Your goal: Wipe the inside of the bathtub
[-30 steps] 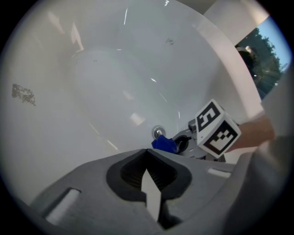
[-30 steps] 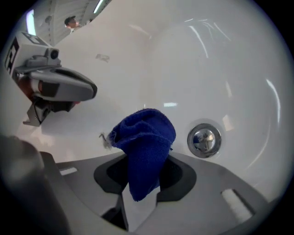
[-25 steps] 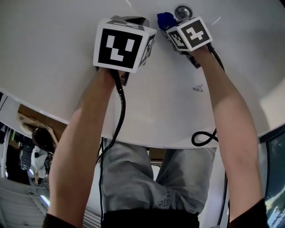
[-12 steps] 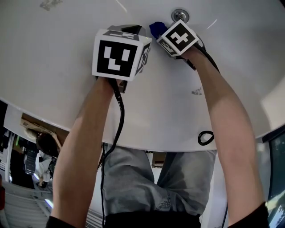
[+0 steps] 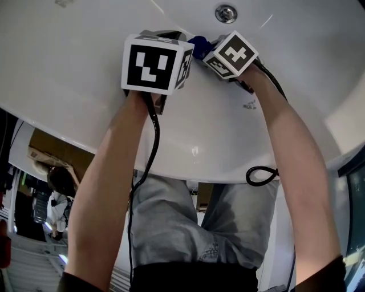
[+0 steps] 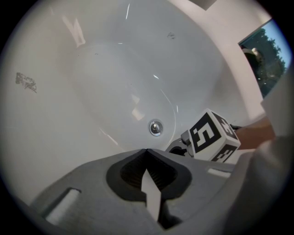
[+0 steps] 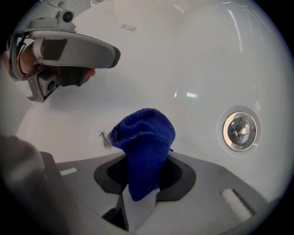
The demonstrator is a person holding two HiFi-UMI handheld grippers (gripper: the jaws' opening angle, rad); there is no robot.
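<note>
**Head view.** The white bathtub [image 5: 74, 68] fills the upper half, a glossy, smoothly curved shell with a rounded rim. A round chrome drain [image 5: 226, 12] sits near the top edge. Both bare forearms [image 5: 108, 188] reach in over the rim. The left gripper [image 5: 169, 34] and right gripper [image 5: 211, 48] are close together just below the drain, each hidden mostly behind its black-and-white marker cube. A tuft of blue cloth [image 5: 199, 44] shows between the cubes, against the tub wall. A faint grey scuff [image 5: 249, 105] marks the enamel below the right gripper. A black cable [image 5: 260, 174] loops over the rim. Below are grey shorts [image 5: 171, 228]. At lower left, small and distorted, are another person [image 5: 55, 182] and a cardboard box [image 5: 43, 153]. Dark glass cuts off at the right edge.

**Left gripper view.** The tub's oval basin curves away, streaked with highlights, with the drain low on the far slope. The grey jaws with dark ribbed pads are pressed together with nothing between them. The right gripper's cube shows just to the right. A window [image 6: 259, 55] with greenery lies at upper right. Small grey marks on the enamel are too blurred to identify.

**Right gripper view.** The jaws are clamped on the fuzzy, bunched terry cloth, which rises above the pads towards the tub wall. Whether it touches the wall cannot be told. The domed drain is to the right, and the left gripper hangs at upper left.
</note>
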